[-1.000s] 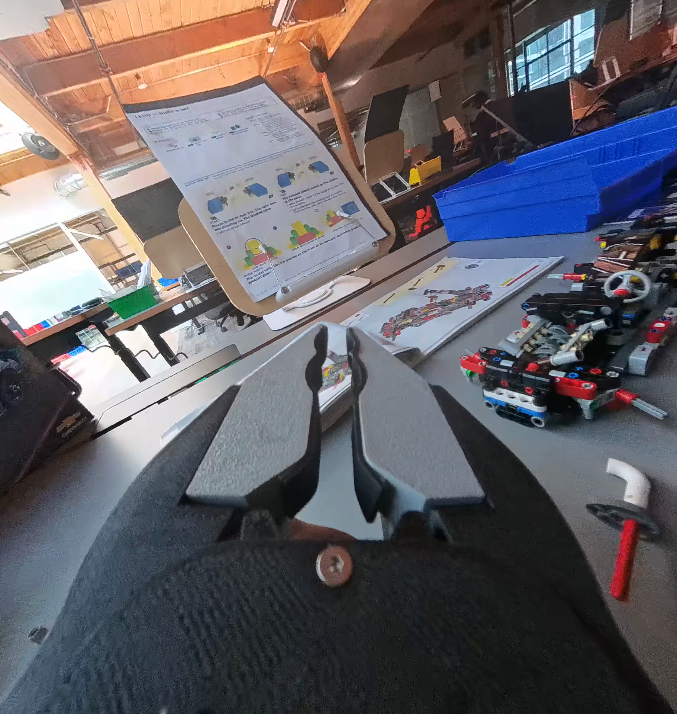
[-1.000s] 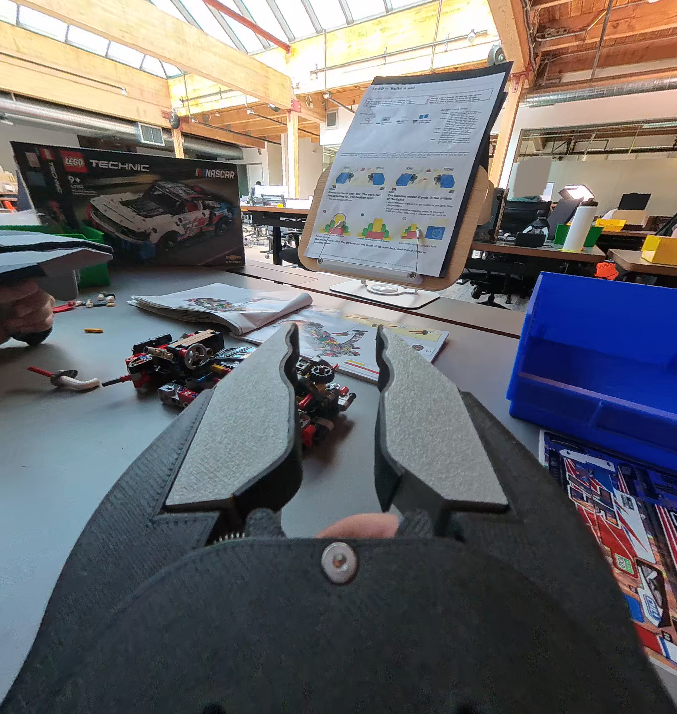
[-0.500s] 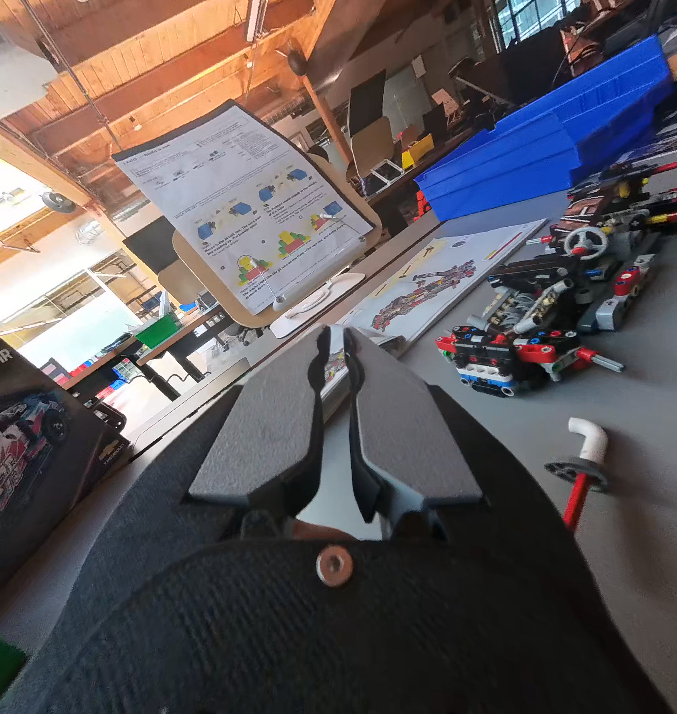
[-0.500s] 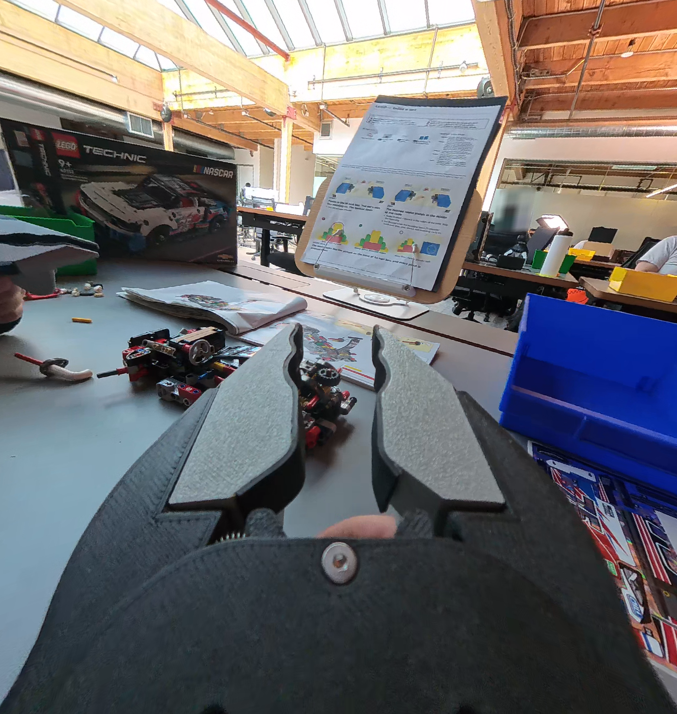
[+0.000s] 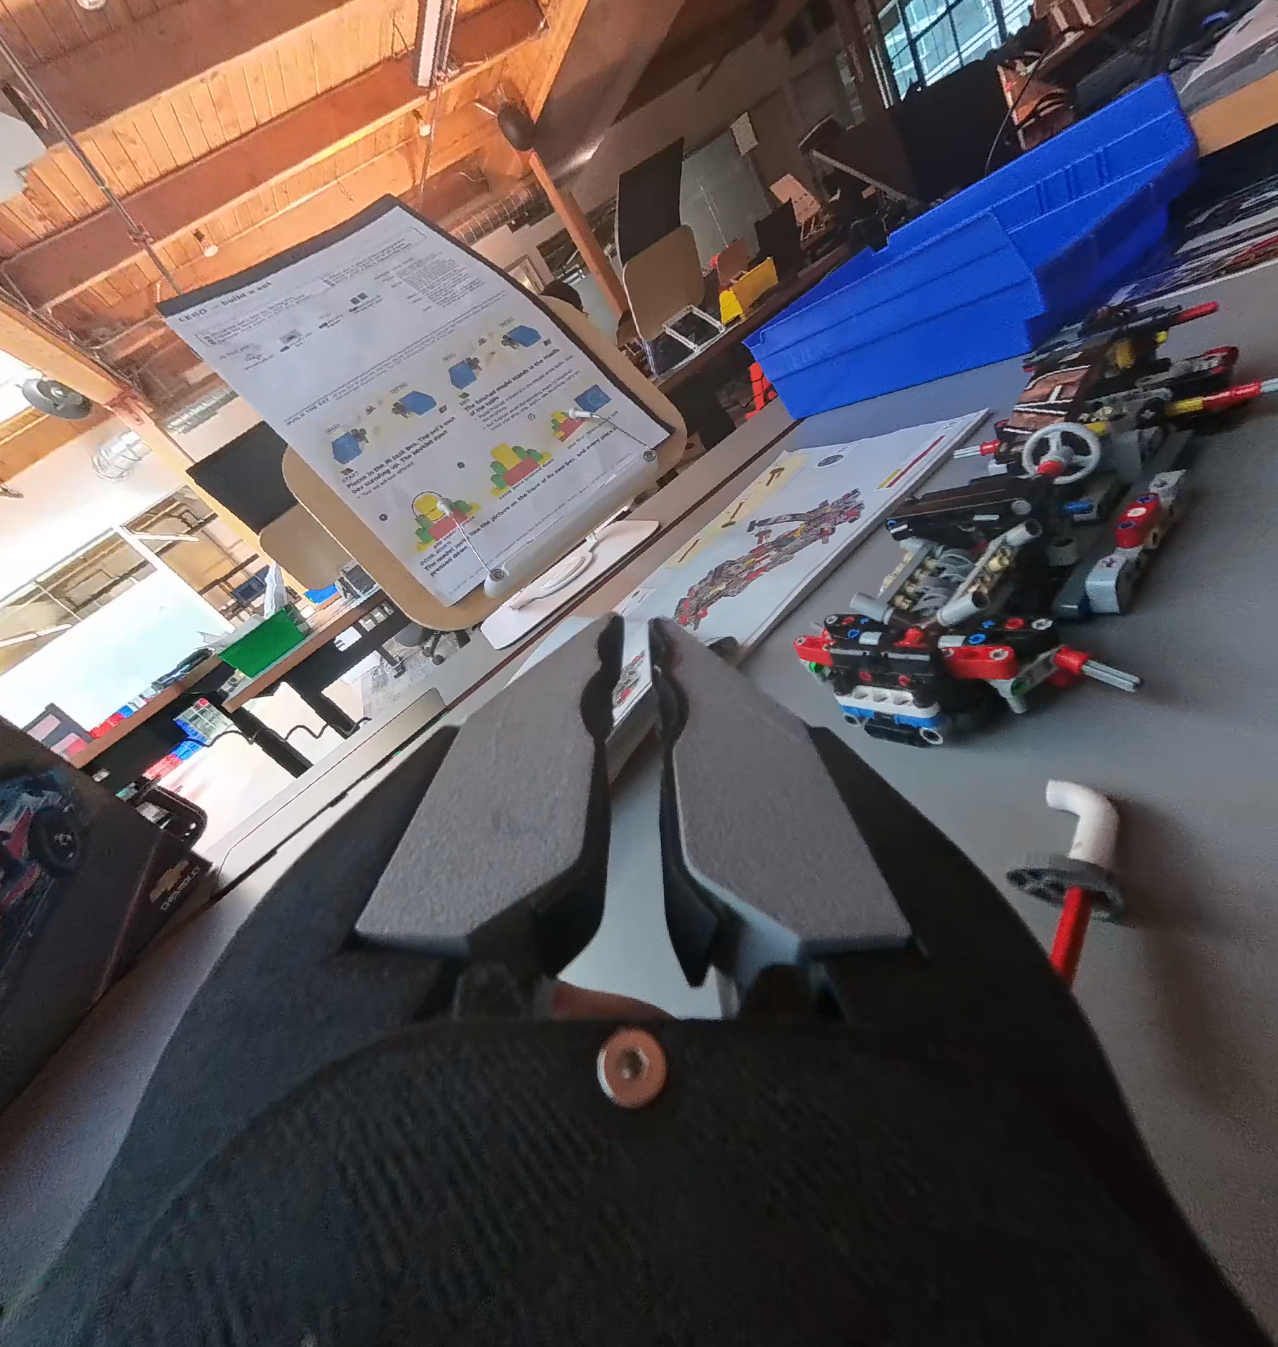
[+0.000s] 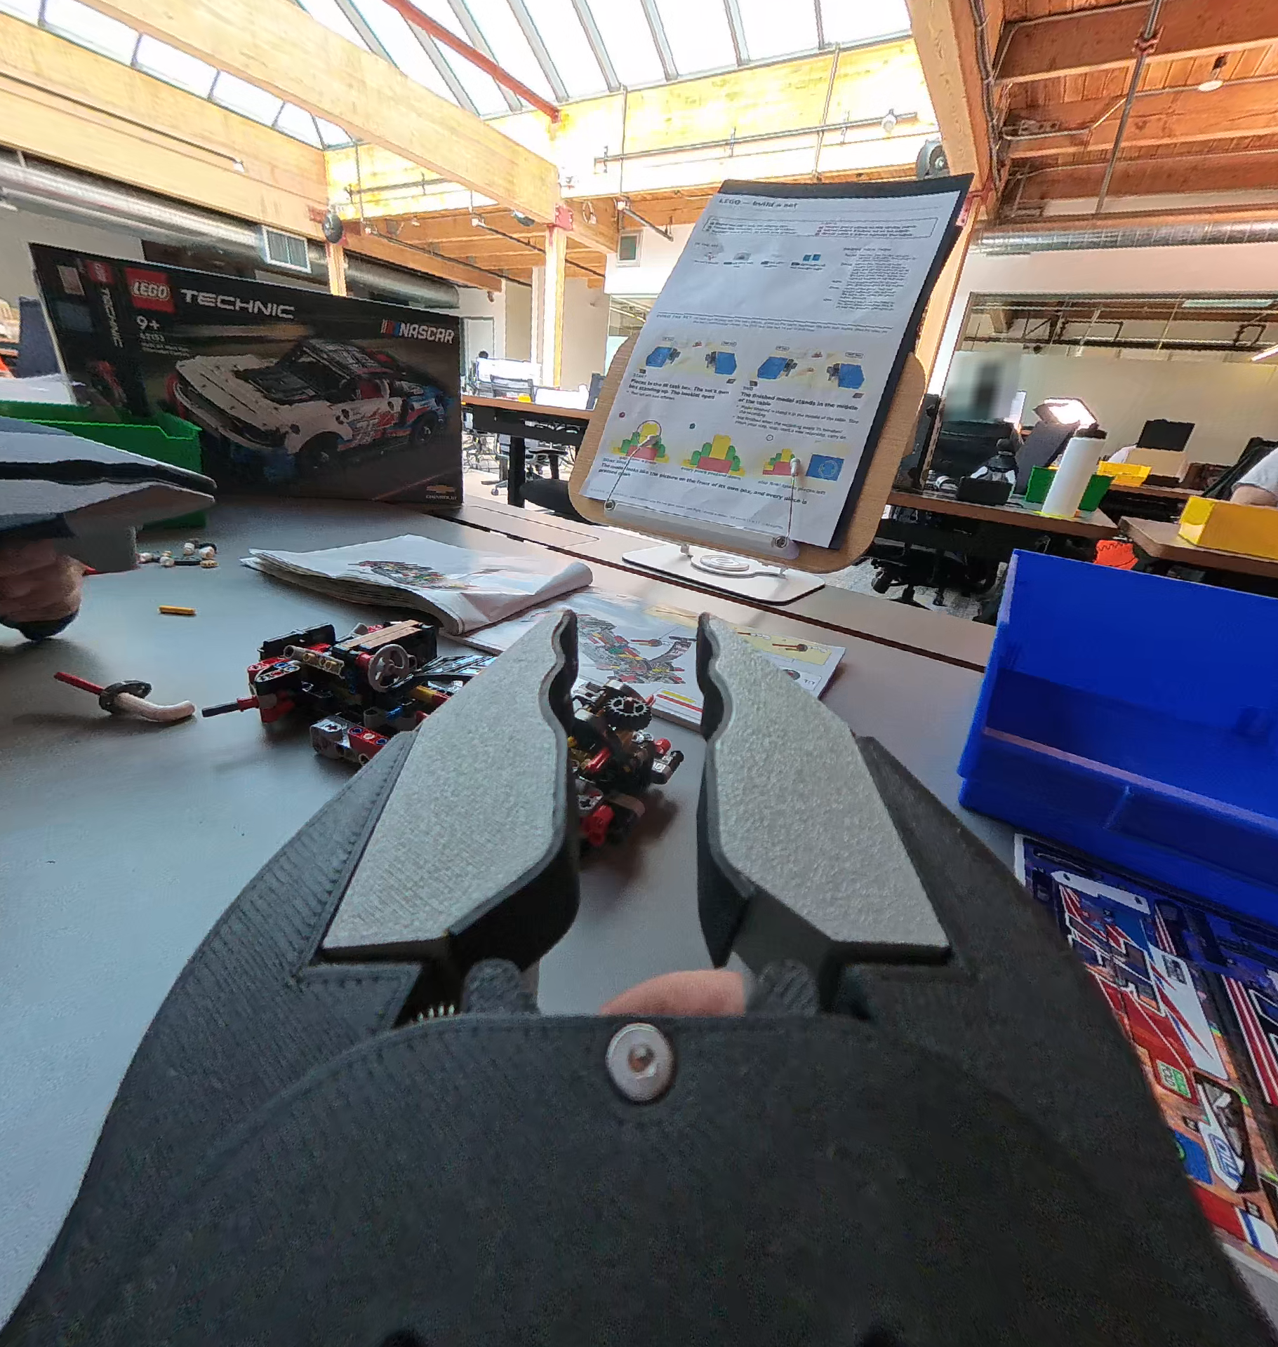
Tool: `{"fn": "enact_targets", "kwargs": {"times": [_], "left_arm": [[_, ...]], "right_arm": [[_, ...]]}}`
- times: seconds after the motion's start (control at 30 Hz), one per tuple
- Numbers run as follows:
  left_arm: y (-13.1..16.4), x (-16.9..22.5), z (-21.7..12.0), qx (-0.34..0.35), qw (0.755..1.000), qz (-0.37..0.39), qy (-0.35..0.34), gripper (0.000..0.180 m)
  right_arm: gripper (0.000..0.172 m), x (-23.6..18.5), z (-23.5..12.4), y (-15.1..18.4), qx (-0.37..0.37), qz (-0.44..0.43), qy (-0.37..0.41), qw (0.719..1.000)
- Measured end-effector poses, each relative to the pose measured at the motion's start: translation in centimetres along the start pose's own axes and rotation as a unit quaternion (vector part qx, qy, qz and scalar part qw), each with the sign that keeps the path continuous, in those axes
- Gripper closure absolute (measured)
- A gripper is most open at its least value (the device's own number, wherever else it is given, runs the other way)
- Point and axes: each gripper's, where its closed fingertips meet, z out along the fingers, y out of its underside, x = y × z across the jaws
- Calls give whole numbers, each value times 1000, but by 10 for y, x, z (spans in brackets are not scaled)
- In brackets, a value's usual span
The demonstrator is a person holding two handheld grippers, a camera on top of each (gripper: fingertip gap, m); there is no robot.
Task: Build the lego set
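Observation:
My left gripper (image 5: 633, 638) is shut but for a thin slit, with nothing between its fingers. It hovers over the grey table (image 5: 1168, 838), pointing at an open booklet (image 5: 803, 539). A partly built black, red and grey brick car (image 5: 986, 583) lies to its right. Nearer lies a loose piece (image 5: 1073, 853), a white elbow on a red axle. My right gripper (image 6: 634, 627) is open and empty above the table. A small geared sub-assembly (image 6: 621, 736) lies on the table beyond its fingers, untouched. The car (image 6: 359, 678) and the loose piece (image 6: 132, 696) lie to its left. The left gripper (image 6: 74, 488) shows at the far left, in a hand.
A blue bin (image 6: 1146, 700) stands at the right, with a sticker sheet (image 6: 1168, 1020) in front of it. The set's box (image 6: 256, 372) and a green bin (image 6: 147, 437) stand at the back left. A sheet on a wooden stand (image 6: 767, 364) is behind the booklets. Small parts (image 6: 184, 554) lie scattered. The left gripper's tips are roughly 30 centimeters from the right gripper's.
My left gripper has tilted and drifted left, so the car sits farther right in its view; its fingers stay together. My right gripper's fingers have narrowed a little and stay open.

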Motion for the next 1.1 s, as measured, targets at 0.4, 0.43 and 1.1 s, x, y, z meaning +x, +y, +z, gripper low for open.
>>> {"fn": "enact_targets", "kwargs": {"times": [0.4,0.43,1.1], "left_arm": [[1,-1,5,-1,1000,-1,1,179],[0,-1,5,0,1000,-1,0,179],[97,-59,-73,-345,917,-64,188,156]], "right_arm": [[143,-1,-1,-1,4,-5,1,1000],[143,-1,-1,-1,4,-5,1,1000],[144,-3,-1,-2,6,-9,-3,1000]]}}
